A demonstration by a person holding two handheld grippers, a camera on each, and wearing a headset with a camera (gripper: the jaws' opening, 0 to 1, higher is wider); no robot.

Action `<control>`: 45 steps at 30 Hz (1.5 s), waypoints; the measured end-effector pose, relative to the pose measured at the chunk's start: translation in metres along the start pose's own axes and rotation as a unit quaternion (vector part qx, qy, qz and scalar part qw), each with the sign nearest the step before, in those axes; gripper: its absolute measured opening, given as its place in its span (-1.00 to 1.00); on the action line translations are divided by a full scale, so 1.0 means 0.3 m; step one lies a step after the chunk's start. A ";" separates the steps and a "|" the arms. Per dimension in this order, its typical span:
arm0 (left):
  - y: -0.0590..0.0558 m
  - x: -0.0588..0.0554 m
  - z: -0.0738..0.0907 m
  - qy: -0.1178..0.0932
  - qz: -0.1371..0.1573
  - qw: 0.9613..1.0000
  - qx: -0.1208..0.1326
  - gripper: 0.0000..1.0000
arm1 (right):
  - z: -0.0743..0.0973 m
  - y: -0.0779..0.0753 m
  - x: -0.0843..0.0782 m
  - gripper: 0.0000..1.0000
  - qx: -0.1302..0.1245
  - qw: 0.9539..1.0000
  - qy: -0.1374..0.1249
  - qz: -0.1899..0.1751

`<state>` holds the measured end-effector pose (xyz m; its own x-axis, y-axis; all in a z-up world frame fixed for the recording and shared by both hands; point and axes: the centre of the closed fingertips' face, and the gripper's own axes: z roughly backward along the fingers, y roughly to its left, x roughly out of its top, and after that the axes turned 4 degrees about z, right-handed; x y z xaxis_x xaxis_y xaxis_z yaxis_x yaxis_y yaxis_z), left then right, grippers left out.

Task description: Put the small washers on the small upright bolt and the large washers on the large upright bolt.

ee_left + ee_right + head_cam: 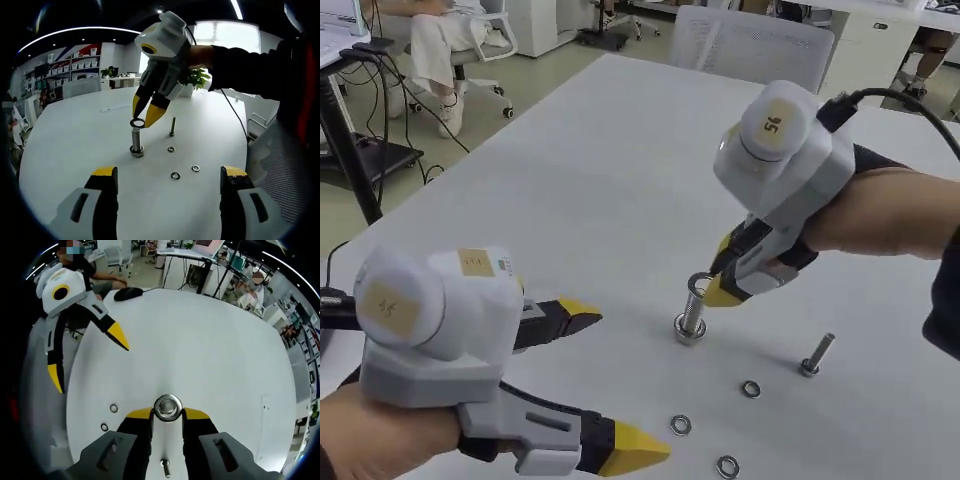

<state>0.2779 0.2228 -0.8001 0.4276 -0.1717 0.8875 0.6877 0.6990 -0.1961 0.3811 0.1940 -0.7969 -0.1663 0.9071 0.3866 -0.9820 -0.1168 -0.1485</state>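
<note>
The large upright bolt (pixel 691 318) (pixel 136 142) stands near mid-table. Just over its top hangs a large washer (pixel 700 286) (pixel 137 123) (pixel 167 407), with my right gripper (pixel 716 289) (pixel 144 114) (pixel 167 414) shut on it. The small upright bolt (pixel 815 355) (pixel 172 126) (pixel 165 467) stands to the right of the large one. Three small washers (pixel 751 389) (pixel 681 425) (pixel 727 466) lie flat on the table in front of the bolts. My left gripper (pixel 615 385) (pixel 169 172) (pixel 85 350) is open and holds nothing, low at the near left.
The white table (pixel 570 180) runs far back and to the left with free room. A mesh office chair (pixel 750 45) stands at the far edge. A person sits at a desk with cables (pixel 380 90) to the left, off the table.
</note>
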 end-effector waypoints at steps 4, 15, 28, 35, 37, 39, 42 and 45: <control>0.003 -0.001 -0.001 0.001 0.002 1.000 0.001 0.68 | -0.009 -0.003 -0.001 -0.53 0.003 1.000 0.001 -0.001; 0.001 -0.003 0.001 0.003 0.005 1.000 0.003 0.68 | -0.033 -0.011 -0.007 -0.53 0.011 1.000 0.003 -0.003; 0.005 -0.001 0.006 0.001 0.007 1.000 0.007 0.68 | -0.060 -0.014 -0.016 -0.53 0.017 1.000 0.007 -0.002; 0.009 -0.001 0.009 0.000 0.007 1.000 0.008 0.68 | -0.071 -0.014 -0.020 -0.53 0.021 1.000 0.010 -0.002; 0.009 -0.001 0.010 -0.001 0.008 1.000 0.008 0.68 | -0.077 -0.014 -0.024 -0.53 0.021 1.000 0.012 -0.002; 0.010 -0.002 0.011 -0.001 0.008 1.000 0.008 0.68 | -0.083 -0.013 -0.029 -0.53 0.023 1.000 0.015 -0.001; 0.011 -0.003 0.013 -0.001 0.008 1.000 0.009 0.68 | -0.092 -0.008 -0.034 -0.53 0.025 1.000 0.018 -0.001; 0.012 -0.002 0.014 -0.002 0.009 1.000 0.009 0.68 | -0.104 -0.002 -0.038 -0.53 0.027 0.999 0.021 0.002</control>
<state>0.2777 0.2282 -0.7996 0.4365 -0.1561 0.8860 0.6693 0.7145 -0.2039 0.3865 0.1964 -0.8296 -0.1675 0.9229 0.3466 -0.9849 -0.1409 -0.1009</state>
